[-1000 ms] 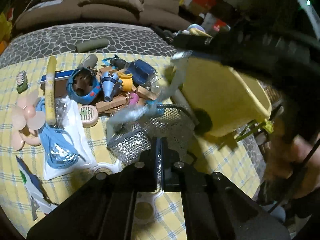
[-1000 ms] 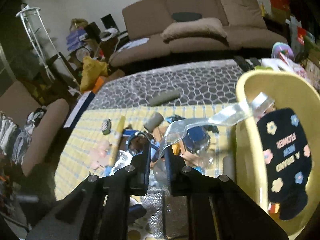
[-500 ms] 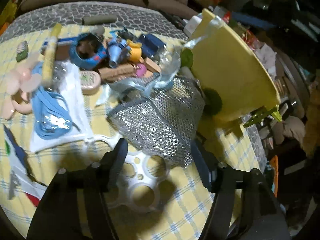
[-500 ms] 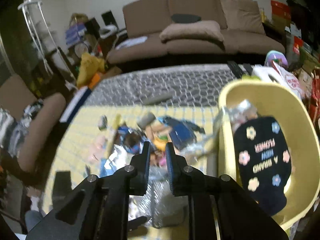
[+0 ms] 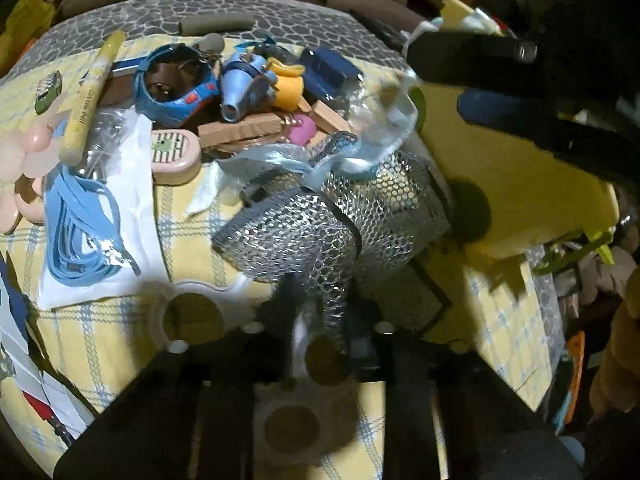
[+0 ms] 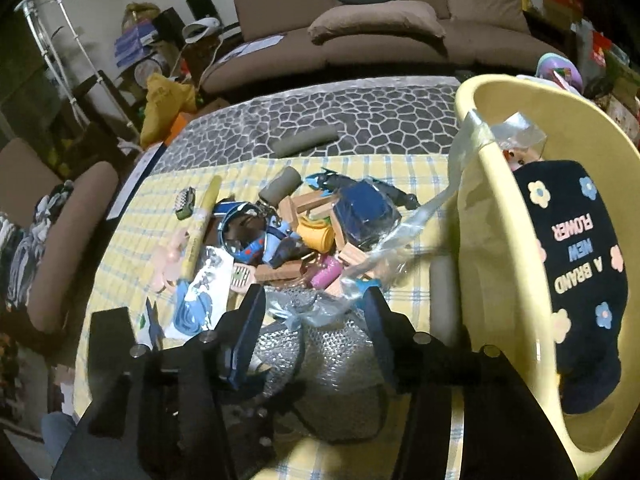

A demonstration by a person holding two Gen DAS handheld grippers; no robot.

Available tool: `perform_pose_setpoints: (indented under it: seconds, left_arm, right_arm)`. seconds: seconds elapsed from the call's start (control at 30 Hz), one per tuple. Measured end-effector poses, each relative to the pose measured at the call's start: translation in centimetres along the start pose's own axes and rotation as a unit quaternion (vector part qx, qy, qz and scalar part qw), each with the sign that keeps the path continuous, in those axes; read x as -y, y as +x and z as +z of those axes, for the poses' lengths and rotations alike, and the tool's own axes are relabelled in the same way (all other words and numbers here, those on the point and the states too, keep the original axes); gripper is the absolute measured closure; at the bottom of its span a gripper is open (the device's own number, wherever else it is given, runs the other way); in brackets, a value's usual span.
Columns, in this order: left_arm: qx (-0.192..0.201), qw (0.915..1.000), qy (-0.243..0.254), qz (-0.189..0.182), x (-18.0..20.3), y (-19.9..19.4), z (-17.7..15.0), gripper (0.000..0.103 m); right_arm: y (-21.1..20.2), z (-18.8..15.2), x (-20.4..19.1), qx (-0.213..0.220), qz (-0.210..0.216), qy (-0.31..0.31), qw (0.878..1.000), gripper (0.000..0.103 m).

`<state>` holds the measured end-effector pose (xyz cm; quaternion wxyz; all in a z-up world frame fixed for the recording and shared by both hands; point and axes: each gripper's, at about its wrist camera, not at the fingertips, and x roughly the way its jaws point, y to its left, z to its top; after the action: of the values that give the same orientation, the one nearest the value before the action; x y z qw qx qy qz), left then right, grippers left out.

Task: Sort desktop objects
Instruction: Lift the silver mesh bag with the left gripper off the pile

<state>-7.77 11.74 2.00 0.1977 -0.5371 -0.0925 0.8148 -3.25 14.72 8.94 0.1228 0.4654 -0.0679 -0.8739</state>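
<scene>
Silver mesh pouch (image 5: 320, 216), lower centre: left gripper (image 5: 320, 320) jaws closing on it again; right gripper (image 6: 312, 320) jaws opening after releasing plastic strip (image 6: 460, 168) over yellow basin (image 6: 500, 208).

Brown sofa (image 6: 380, 28) with pillow (image 6: 376, 20) behind table.

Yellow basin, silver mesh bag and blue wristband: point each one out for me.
yellow basin (image 6: 486, 168): right wrist view, on its near rim.
silver mesh bag (image 5: 304, 220): left wrist view, on the crumpled mesh body.
blue wristband (image 5: 180, 102): left wrist view, on the front of the band.
</scene>
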Motion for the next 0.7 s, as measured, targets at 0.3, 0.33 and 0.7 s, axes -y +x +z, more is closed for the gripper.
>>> perform_pose_setpoints:
  seconds: [0.3, 0.33, 0.7]
  left_arm:
    - [0.054, 0.9978, 0.005, -0.038, -0.9, -5.2, 1.6, 0.098]
    - [0.062, 0.9972, 0.004, -0.043, -1.0, -6.0, 1.9, 0.098]
    - [0.111, 0.9895, -0.041, -0.083, -5.1, -12.9, 4.5, 0.098]
  right_arm:
    - [0.4, 0.3, 0.0, 0.001, 0.012, 0.014, 1.0, 0.042]
    - [0.4, 0.4, 0.1, 0.001, 0.015, 0.018, 1.0, 0.04]
    - [-1.6, 0.8, 0.5, 0.022, 0.067, 0.057, 0.996, 0.035]
